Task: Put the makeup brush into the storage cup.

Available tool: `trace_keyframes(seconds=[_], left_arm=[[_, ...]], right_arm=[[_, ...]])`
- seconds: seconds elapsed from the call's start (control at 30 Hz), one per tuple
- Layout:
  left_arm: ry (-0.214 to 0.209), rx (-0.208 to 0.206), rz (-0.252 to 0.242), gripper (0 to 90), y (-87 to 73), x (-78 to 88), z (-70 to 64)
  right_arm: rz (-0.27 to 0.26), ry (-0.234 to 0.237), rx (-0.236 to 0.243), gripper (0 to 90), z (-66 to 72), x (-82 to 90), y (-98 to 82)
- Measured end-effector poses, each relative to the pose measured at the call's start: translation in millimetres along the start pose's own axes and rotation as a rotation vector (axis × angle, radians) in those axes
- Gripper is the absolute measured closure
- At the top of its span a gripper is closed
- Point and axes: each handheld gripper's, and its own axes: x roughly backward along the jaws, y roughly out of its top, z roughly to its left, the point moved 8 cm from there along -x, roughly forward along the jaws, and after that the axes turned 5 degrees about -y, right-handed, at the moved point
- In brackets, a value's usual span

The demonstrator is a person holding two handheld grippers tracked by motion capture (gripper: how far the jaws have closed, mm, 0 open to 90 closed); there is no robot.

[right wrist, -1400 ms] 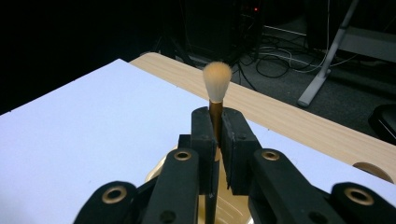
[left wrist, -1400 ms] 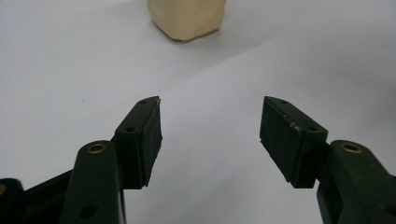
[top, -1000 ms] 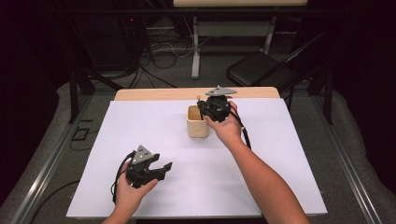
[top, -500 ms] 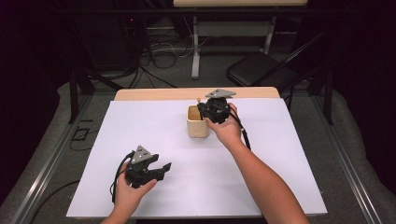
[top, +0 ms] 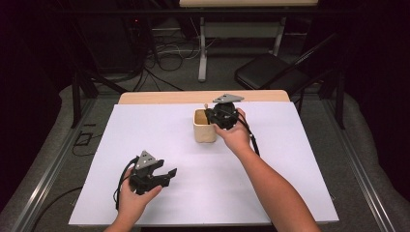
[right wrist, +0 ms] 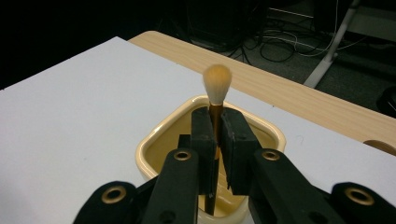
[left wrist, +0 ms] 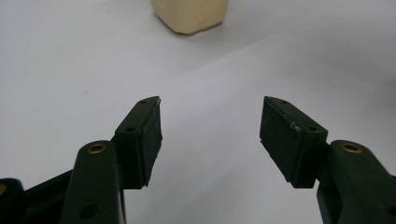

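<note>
Right now the right hand-held gripper [right wrist: 215, 135] is clamped on a brush [right wrist: 217, 86], bristles up, over the cream cup [top: 204, 129] at the tabletop's [top: 309, 159] twelve o'clock. At seven o'clock, the left hand-held gripper [left wrist: 210, 123] rests wide apart, holding nothing.

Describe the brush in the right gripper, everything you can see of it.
The brush is small, with a rounded tuft of pale, soft-looking bristles on a thin orange-brown handle. It stands upright, bristles up, clamped between the pads of the right gripper. Its lower end reaches down into the cream cup on the white table; whether it touches the bottom cannot be told.
</note>
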Motion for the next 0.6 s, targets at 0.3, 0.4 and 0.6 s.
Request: trace_keyframes(seconds=[0.3, 0.4, 0.6], left_arm=[[0.001, 0.000, -0.001, 38.8, 0.0, -0.1, -0.2], [0.000, 0.003, -0.004, 38.7, 0.3, -0.2, -0.2], [0.002, 0.002, -0.002, 38.7, 0.1, 0.3, 0.2]], right_arm=[[0.010, 0.000, 0.000, 84.0, 0.1, 0.2, -2.1], [0.016, 0.000, 0.000, 84.0, 0.1, 0.3, -2.9], [0.016, -0.002, -0.003, 74.4, 0.0, 0.6, -3.1]])
